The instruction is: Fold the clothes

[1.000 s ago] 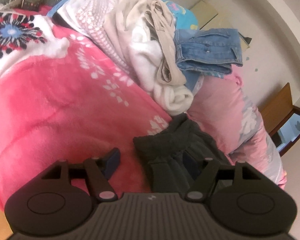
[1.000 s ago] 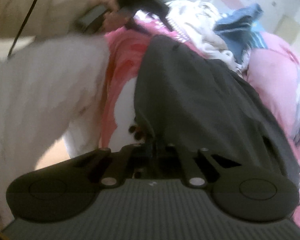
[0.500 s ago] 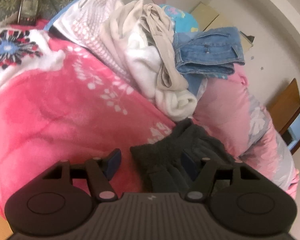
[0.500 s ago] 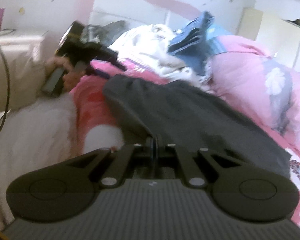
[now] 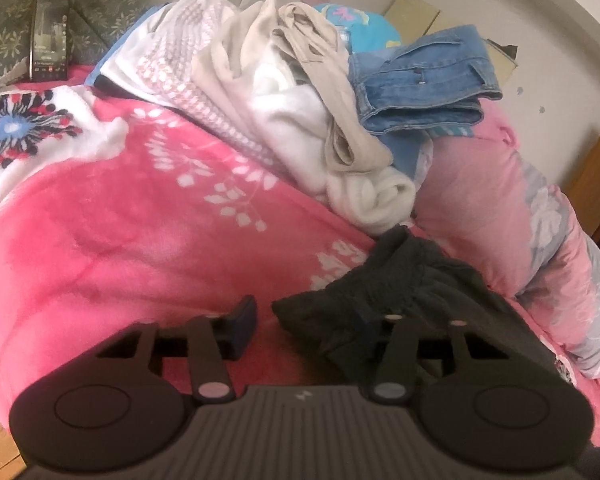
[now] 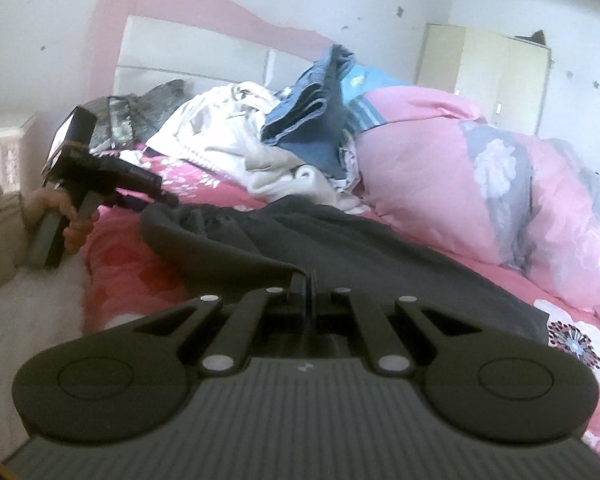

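A dark grey garment (image 6: pixel 360 252) lies spread on the pink floral blanket (image 5: pixel 120 220). Its gathered waistband (image 5: pixel 400 280) is bunched right in front of my left gripper (image 5: pixel 304 312). That gripper's jaws are closing, with the waistband's corner between them. The right finger is buried in the cloth, and a gap still shows at the blue left pad (image 5: pixel 244 320). In the right wrist view my right gripper (image 6: pixel 306 280) is shut on the garment's near edge and holds it lifted. The left gripper (image 6: pixel 164 200) shows there at the garment's far corner.
A heap of white and beige clothes (image 5: pixel 300 112) with folded jeans (image 5: pixel 424 88) lies behind the garment. A pink quilt (image 5: pixel 500 208) bulges on the right. A phone (image 5: pixel 50 28) leans on a pillow at the back left. A person's hand (image 6: pixel 60 216) holds the left gripper.
The left jaws have narrowed around the waistband's corner. My right gripper has risen with the garment's edge and levelled out, so the headboard and wall have come into its view.
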Motion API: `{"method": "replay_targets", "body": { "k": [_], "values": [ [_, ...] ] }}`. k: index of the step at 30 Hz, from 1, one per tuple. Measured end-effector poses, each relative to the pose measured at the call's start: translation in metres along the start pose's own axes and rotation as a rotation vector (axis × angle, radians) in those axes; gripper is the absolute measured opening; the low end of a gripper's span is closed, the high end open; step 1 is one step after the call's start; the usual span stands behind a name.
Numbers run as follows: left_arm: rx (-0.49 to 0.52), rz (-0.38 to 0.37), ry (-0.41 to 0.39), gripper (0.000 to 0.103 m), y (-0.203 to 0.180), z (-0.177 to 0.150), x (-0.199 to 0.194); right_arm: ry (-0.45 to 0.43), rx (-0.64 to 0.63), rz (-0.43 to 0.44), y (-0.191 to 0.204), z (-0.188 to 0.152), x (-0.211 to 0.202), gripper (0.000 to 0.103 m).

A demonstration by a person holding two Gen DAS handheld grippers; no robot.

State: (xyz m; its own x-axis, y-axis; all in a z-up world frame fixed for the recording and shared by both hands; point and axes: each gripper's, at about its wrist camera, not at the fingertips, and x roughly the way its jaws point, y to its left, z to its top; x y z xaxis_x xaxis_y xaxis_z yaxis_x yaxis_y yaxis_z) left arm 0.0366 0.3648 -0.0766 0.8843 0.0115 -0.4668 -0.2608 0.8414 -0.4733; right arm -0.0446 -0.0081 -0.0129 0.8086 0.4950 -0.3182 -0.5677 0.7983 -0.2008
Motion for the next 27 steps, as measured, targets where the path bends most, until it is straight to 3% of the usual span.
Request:
{"method": "replay_targets", "body": {
  "k": [1, 3, 4, 7, 16, 27],
  "values": [
    [0.005, -0.001, 0.0, 0.035, -0.002, 0.0, 0.001, 0.0, 0.005, -0.006, -0.001, 0.0, 0.0, 0.001],
    [0.026, 0.001, -0.008, 0.015, -0.007, -0.001, 0.0, 0.003, 0.008, -0.023, -0.004, 0.0, 0.002, 0.001],
    [0.036, 0.003, -0.019, 0.013, -0.009, -0.001, -0.001, 0.006, 0.008, -0.029, -0.006, 0.0, 0.004, 0.001],
    [0.043, 0.011, -0.067, 0.011, -0.014, 0.0, -0.006, 0.016, 0.007, -0.053, -0.015, 0.003, 0.009, 0.001],
    [-0.07, -0.032, -0.02, 0.007, -0.016, 0.023, 0.01, 0.033, -0.071, -0.14, -0.041, 0.032, 0.036, 0.0],
    [-0.042, -0.092, 0.039, 0.007, -0.083, 0.07, 0.071, 0.052, -0.151, -0.274, -0.112, 0.07, 0.091, 0.0]
  ]
}}
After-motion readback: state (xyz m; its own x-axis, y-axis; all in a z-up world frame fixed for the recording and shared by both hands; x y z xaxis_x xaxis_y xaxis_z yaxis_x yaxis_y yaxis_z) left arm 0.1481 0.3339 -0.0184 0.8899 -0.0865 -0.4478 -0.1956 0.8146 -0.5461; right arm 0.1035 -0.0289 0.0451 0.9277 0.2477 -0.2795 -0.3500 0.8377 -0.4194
